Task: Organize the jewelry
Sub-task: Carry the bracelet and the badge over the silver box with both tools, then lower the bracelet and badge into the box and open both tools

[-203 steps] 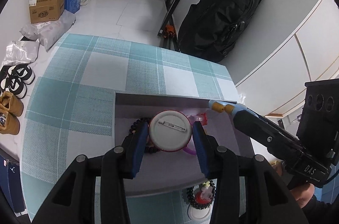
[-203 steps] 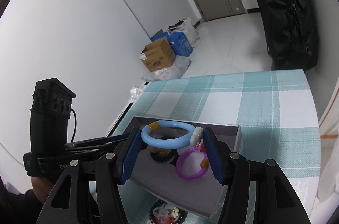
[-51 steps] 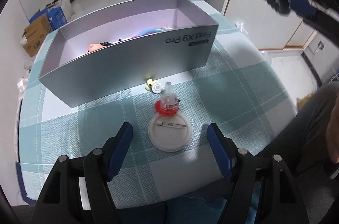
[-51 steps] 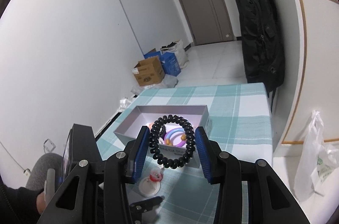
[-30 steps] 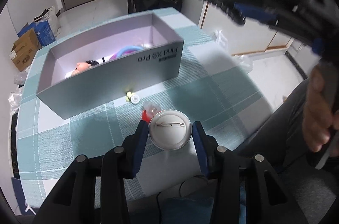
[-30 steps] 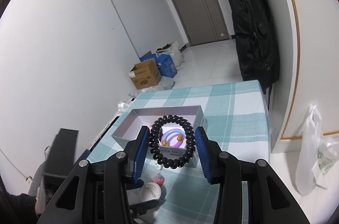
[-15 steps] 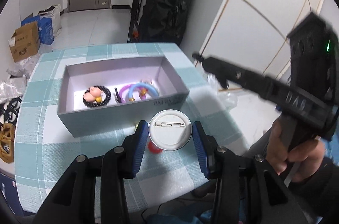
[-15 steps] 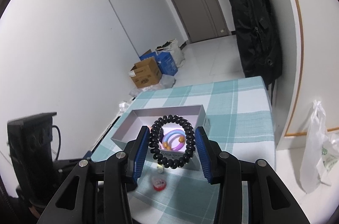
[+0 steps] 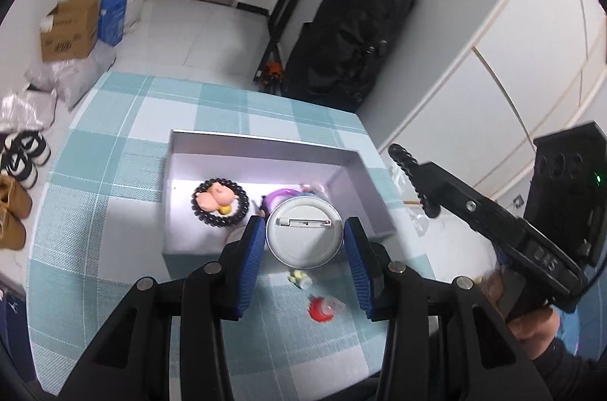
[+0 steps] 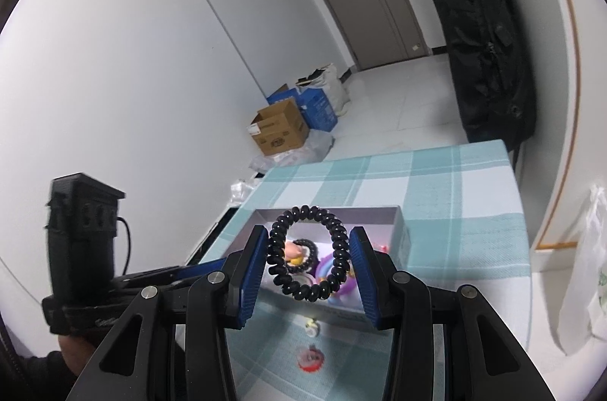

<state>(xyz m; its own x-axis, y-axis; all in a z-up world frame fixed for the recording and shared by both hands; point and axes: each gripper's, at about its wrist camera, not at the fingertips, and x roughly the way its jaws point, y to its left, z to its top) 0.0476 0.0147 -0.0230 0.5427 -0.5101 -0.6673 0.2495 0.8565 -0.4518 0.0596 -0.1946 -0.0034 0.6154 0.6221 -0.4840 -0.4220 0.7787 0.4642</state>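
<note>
We carry a badge clamped in the left tool and a hair tie clamped in the right tool toward the box; next, lower both inside and release.

The round badge clamped between the left gripper pads is showing a smooth, matt pale back with a thin, shiny metal pin across it. The gripper's fingers are looking like matt black plastic with silvery metal screws, and their blue pads are showing fine ribbing. Just ahead, the grey box is looking like smooth, matt card. The checked tablecloth under it is showing a rough woven cloth texture. Between the right gripper pads, the black coiled hair tie is gleaming like glossy plastic. Far ahead, the brown carton is looking like dull cardboard.
</note>
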